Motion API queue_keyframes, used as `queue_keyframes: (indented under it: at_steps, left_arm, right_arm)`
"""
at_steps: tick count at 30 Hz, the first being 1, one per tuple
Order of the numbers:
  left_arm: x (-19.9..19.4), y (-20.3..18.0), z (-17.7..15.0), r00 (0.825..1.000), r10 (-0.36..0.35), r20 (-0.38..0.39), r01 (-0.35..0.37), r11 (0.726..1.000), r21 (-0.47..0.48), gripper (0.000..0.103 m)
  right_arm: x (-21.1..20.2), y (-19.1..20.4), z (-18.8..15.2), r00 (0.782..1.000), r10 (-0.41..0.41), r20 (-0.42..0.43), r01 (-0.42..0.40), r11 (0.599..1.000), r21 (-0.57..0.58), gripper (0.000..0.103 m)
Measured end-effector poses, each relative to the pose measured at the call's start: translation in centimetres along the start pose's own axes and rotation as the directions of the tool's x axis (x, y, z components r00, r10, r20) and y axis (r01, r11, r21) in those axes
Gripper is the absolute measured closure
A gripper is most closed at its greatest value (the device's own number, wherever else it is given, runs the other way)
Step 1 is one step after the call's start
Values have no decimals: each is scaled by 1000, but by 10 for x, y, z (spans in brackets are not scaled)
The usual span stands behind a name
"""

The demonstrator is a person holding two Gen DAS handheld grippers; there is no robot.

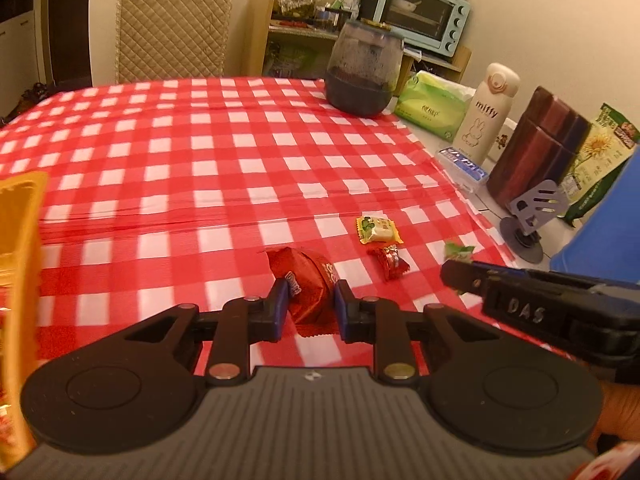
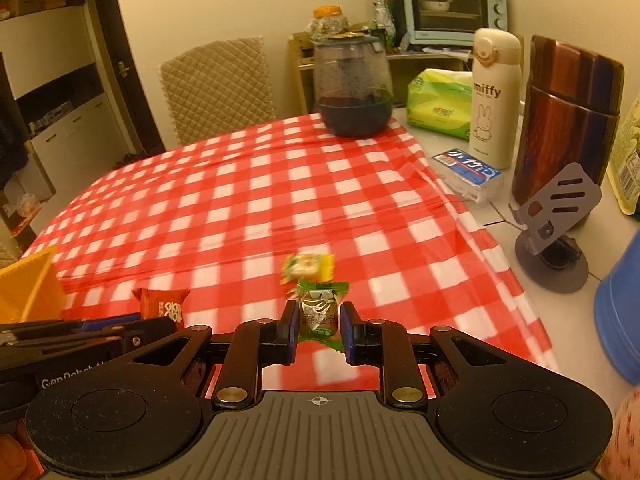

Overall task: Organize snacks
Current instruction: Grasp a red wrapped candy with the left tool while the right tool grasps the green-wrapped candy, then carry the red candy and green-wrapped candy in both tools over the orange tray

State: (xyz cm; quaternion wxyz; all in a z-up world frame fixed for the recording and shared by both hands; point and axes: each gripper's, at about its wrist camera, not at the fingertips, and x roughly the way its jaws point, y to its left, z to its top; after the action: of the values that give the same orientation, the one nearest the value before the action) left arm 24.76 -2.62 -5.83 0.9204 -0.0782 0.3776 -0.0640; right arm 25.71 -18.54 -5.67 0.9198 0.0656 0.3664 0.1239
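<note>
My left gripper (image 1: 310, 298) is shut on a red snack packet (image 1: 306, 284), held just above the checked tablecloth; the packet also shows in the right wrist view (image 2: 164, 305). My right gripper (image 2: 319, 318) is shut on a green wrapped candy (image 2: 319, 308), which also shows in the left wrist view (image 1: 458, 251). A yellow-green wrapped snack (image 1: 378, 229) and a small red candy (image 1: 390, 262) lie on the cloth between the two grippers. An orange container (image 1: 20, 256) stands at the left edge; it also shows in the right wrist view (image 2: 28, 286).
At the right of the table stand a dark jar (image 1: 362, 68), a tissue pack (image 1: 434, 104), a white miffy bottle (image 1: 488, 114), a dark red canister (image 1: 536, 148), a grey phone stand (image 1: 532, 216), a blue-white box (image 1: 464, 168) and a blue object (image 2: 620, 312).
</note>
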Motion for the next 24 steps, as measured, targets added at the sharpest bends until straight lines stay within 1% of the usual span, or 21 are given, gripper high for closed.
queue_keyframes:
  at_steps: [7, 13, 24]
  left_arm:
    - [-61, 9, -9, 999, 0, 38, -1, 1000, 6, 81]
    - [-107, 25, -20, 998, 11, 62, -10, 1000, -8, 81]
    - [-174, 58, -38, 993, 55, 108, -51, 998, -39, 81]
  right_arm:
    - [-34, 39, -18, 999, 32, -3, -32, 999, -17, 81]
    - [-63, 69, -29, 998, 61, 3, -61, 998, -32, 81]
    - [-95, 122, -38, 993, 119, 16, -117, 989, -90, 81]
